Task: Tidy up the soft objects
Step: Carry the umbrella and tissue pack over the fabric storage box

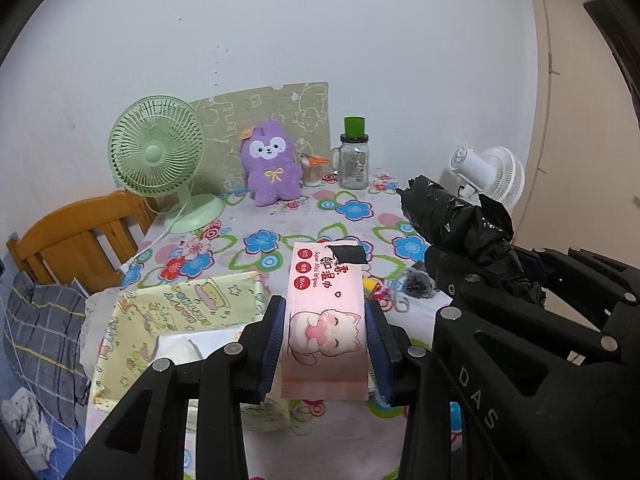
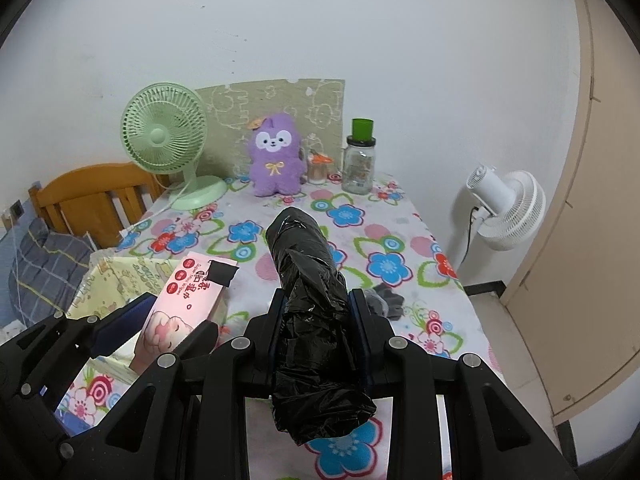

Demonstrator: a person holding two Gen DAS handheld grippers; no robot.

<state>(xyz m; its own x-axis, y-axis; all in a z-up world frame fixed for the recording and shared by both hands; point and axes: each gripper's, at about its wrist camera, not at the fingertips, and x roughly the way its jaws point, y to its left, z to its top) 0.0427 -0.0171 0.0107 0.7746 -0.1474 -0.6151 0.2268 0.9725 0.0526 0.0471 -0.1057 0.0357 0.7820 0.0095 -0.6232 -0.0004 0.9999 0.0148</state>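
Observation:
My left gripper is shut on a pink pack of wet wipes with a cartoon cat on it, held above the flowered tablecloth. The pack sticks out forward past the blue pads. My right gripper is shut on a long bundle wrapped in crinkled black plastic, which points away over the table. The two grippers are side by side; the black bundle shows at the right of the left wrist view, and the wipes pack at the left of the right wrist view. A purple plush toy sits upright at the back.
A yellow patterned fabric bin stands open below my left gripper. A green fan, a small cup and a glass jar line the back. A grey fluffy item lies at front right. Wooden chair at left, white fan beyond the right edge.

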